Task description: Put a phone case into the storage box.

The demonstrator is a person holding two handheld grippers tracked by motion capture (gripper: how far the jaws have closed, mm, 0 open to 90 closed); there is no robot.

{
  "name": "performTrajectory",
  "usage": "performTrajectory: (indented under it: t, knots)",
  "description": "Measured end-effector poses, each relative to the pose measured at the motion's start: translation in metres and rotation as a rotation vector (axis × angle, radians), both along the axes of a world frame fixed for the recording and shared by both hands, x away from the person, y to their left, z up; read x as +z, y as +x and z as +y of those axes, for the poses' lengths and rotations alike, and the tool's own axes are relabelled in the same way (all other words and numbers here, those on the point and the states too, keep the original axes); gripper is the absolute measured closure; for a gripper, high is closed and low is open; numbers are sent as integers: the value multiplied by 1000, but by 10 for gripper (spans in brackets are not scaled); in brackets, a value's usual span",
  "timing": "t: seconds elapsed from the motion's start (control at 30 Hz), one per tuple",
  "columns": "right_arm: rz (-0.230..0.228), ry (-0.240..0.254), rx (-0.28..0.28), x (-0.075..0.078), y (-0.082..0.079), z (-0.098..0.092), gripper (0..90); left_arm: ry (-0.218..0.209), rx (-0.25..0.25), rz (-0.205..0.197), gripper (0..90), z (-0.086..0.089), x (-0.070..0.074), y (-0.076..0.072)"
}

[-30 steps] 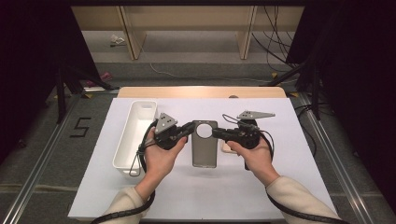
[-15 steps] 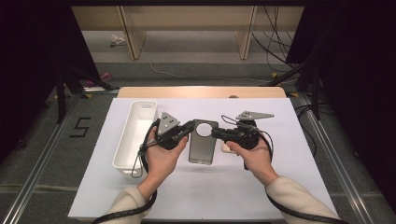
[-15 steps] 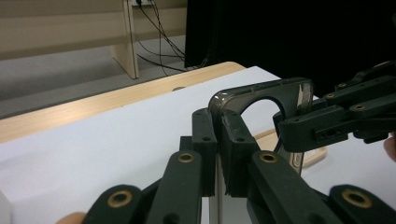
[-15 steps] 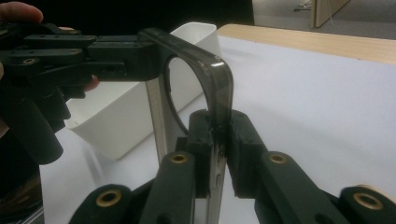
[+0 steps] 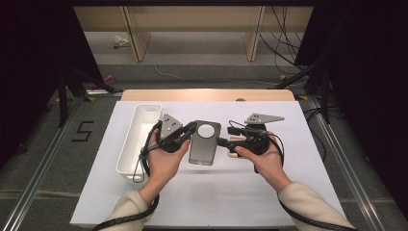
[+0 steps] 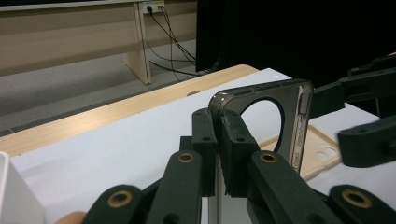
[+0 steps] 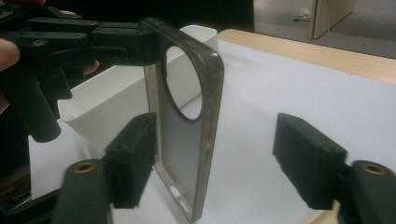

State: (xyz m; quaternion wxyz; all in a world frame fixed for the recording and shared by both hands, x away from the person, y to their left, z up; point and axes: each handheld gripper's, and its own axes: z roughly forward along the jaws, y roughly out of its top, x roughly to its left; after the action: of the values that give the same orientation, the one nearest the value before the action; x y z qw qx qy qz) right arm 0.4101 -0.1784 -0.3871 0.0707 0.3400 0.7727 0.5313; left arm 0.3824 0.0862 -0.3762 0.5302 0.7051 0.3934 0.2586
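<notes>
Smoky phone case [image 5: 205,143] in left gripper [image 5: 188,133]

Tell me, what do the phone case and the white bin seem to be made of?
Phone case: probably soft, smoky translucent plastic or silicone; the table shows through it, and its edge is glossy. White bin: apparently rigid opaque plastic with thin, smooth walls and rounded corners.

We cannot see the phone case's [image 6: 261,116] lower part behind the left gripper's [image 6: 218,154] fingers. Beyond them, the beige case [image 6: 322,151] is partly covered. The white bin [image 6: 11,196] is cut off at the edge.
</notes>
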Motion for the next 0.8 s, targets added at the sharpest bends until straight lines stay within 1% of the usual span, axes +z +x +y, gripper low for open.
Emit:
performTrajectory:
  t: [0.03,0.1,0.2,0.23,0.47,0.73,0.8]
  knots:
    - [0,-3,13,0,0,-1,228,-3,4,-1,850,1,0,0]
    - [-2,-6,15,-1,-1,-1,217,-7,11,-3,850,5,2,1]
    - [-22,-32,24,-2,-3,-3,181,-12,19,-9,850,9,4,2]
    - [-29,-37,17,-2,-4,-4,165,-12,20,-11,849,10,5,2]
    - [-43,-53,1,-3,-8,-11,169,-15,22,-28,849,15,11,2]
    - [-55,-62,-13,-5,-12,-22,168,-30,31,-44,849,24,20,4]
    - [-58,-67,-25,-5,-13,-23,171,-35,33,-50,850,26,22,5]
